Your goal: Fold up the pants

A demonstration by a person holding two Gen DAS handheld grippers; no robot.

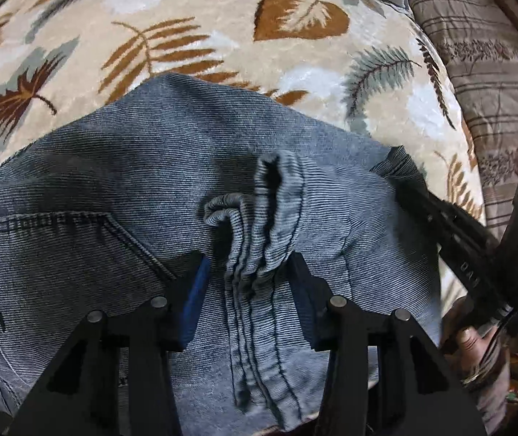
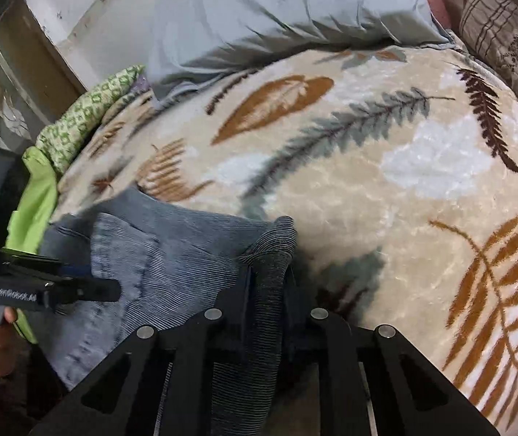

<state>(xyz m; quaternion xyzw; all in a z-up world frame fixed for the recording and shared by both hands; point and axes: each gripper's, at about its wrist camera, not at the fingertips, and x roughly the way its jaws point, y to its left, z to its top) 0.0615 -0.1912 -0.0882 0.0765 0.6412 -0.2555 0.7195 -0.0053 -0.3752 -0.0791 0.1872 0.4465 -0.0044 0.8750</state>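
Between the fingers of the left gripper [image 1: 248, 272], a bunched ridge of grey-blue denim stands up from the pants [image 1: 150, 167]. Its jaws stand partly apart. The right-hand finger touches the side of the ridge; the blue pad [image 1: 195, 301] on the other finger stands just clear of the cloth, so the fabric sits loosely between them rather than pinched. This gripper points steeply down onto the seat of the pants, just beside a stitched back pocket [image 1: 63, 250].

At the far edge of the same garment, the right gripper [image 2: 266, 290] is clenched on a rolled fold of darker denim, which runs up between its two close-set fingers and curls over at the top. In the left wrist view, this gripper shows as a black bar gripping a corner of the pants, with a hand [image 1: 477, 345] behind it.

Both grippers hold along one side of the pants, which lie crumpled on a cream blanket [image 2: 386, 181] printed with brown and grey-green leaves and ferns. A pale blue pillow [image 2: 277, 18] lies at the blanket's far end, a striped brown cushion [image 1: 477, 72] along one side, and a green patterned cloth [image 2: 84, 116] near the other.
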